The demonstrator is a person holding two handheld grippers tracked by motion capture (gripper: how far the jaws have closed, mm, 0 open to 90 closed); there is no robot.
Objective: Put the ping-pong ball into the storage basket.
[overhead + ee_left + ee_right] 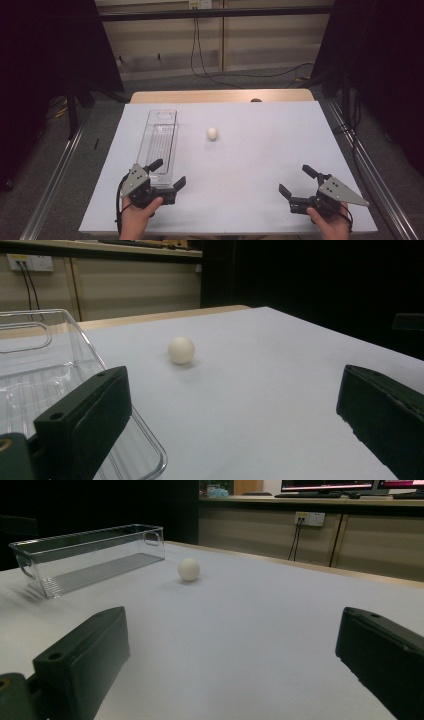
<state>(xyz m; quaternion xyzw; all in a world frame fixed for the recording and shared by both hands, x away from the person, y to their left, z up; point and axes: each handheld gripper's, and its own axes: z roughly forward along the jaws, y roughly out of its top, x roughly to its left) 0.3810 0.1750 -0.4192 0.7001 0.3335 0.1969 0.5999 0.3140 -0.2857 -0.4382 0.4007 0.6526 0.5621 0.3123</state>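
A small white ball (212, 133) sits alone on the pale sheet covering the worktop (260, 150), roughly midway along its depth and a little left of centre in the high view. Nothing touches it. In the left gripper view the ball (181, 350) lies ahead between the two black jaws, well beyond their tips; in the right gripper view it (189, 569) lies farther off, toward the left jaw's side.

Just to the ball's left stands a long clear plastic bin (159, 145), narrow, with its length running away from the person and a handle cut-out at the far end. The ball and bin are near each other but apart. The bin's near corner (75, 390) reaches right up beside the left jaw of the left claw (167, 174), which rests at the bin's near end with its jaws spread wide apart, holding nothing.

The right claw (298, 181) rests at the near right part of the worktop, well apart from both ball and bin, its jaws likewise spread wide and empty. A hand (135, 215) grips each tool from the near edge.
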